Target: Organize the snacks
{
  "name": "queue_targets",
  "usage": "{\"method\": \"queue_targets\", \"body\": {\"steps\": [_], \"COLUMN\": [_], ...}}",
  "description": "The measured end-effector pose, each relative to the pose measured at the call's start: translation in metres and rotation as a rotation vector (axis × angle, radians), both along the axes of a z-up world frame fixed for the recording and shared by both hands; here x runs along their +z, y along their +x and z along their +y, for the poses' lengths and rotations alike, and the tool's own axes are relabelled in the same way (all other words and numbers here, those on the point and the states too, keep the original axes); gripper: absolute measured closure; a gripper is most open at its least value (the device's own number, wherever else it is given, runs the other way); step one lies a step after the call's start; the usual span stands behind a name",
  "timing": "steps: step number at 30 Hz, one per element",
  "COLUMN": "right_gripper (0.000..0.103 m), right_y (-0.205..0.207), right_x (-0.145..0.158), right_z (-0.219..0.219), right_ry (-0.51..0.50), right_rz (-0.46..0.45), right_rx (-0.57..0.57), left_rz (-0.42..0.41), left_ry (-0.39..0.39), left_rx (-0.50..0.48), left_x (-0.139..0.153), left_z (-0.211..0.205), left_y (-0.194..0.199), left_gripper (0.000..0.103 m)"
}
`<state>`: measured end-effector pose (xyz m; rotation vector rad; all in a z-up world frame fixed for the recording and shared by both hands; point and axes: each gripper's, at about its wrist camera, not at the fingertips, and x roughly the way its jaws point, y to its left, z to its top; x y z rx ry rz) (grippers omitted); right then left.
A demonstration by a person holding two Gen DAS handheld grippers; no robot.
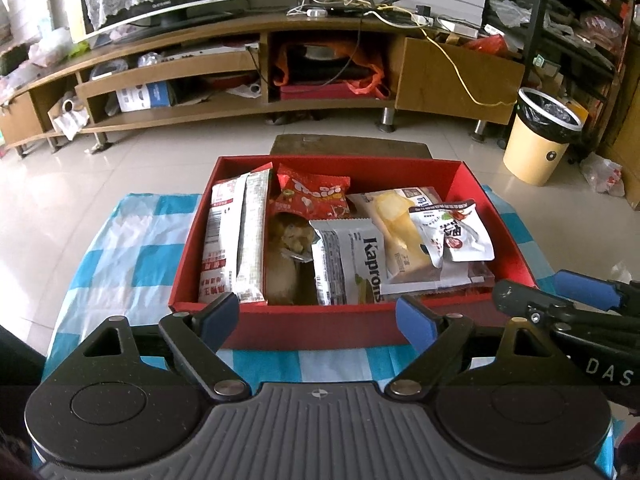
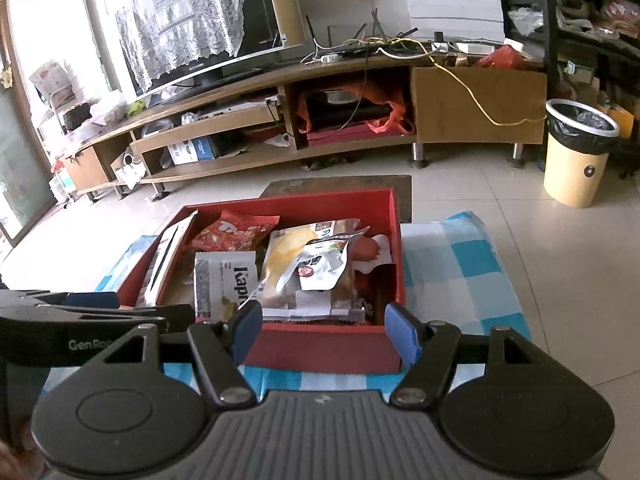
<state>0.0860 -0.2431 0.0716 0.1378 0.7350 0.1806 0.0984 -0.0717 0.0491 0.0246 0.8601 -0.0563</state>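
A red box (image 1: 500, 220) (image 2: 394, 248) on a blue-and-white checked cloth (image 1: 132, 236) (image 2: 460, 264) holds several snack packets: a tall white packet (image 1: 236, 240), a red packet (image 1: 316, 194) (image 2: 234, 236), a white Kaprons packet (image 1: 352, 264) (image 2: 224, 276), a yellow-and-white packet (image 1: 396, 224) (image 2: 288, 248) and a small silver packet (image 1: 456, 232) (image 2: 324, 264). My left gripper (image 1: 318, 320) hangs open in front of the box's near wall, nothing between its fingers. My right gripper (image 2: 320, 326) is open too, just before the near wall, and shows at the right edge of the left wrist view (image 1: 560, 292).
Past the box a brown mat (image 1: 348, 146) lies on the tiled floor. A long wooden TV stand (image 1: 256, 76) (image 2: 280, 120) with cluttered shelves runs across the back. A cream bin with a black liner (image 1: 540, 136) (image 2: 576, 152) stands at the right, beside dark shelving (image 1: 580, 20).
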Motion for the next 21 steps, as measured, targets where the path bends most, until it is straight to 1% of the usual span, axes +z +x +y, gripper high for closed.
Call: {"method": "queue_targets", "body": {"steps": [5,8,15,19,21], "right_gripper": [0.039,0.039,0.039,0.039,0.039], "right_y": [-0.004,-0.008,-0.02,-0.031,-0.036], "right_x": [-0.002,-0.003,-0.005,-0.007,-0.008], "right_z": [0.002,0.001,0.002,0.002,0.001], "right_ry": [-0.003,-0.003,-0.001,0.005,0.004], "right_rz": [0.01,0.013,0.028,0.035,0.04], "right_rx": [0.002,-0.001,0.0,-0.005,-0.011], "left_rz": [0.004,0.017,0.029,0.033,0.041], "left_ry": [-0.006,-0.024,-0.031,-0.041,-0.05], "left_rx": [0.001,0.006,0.011,0.024,0.029], "left_x": [-0.001,-0.003,-0.005,-0.006,-0.008], "left_z": [0.001,0.003,0.008,0.013,0.015], "left_y": [-0.006,-0.01,-0.023,-0.035,-0.039], "left_gripper": [0.011,0.008,0.007,0.0,0.0]}}
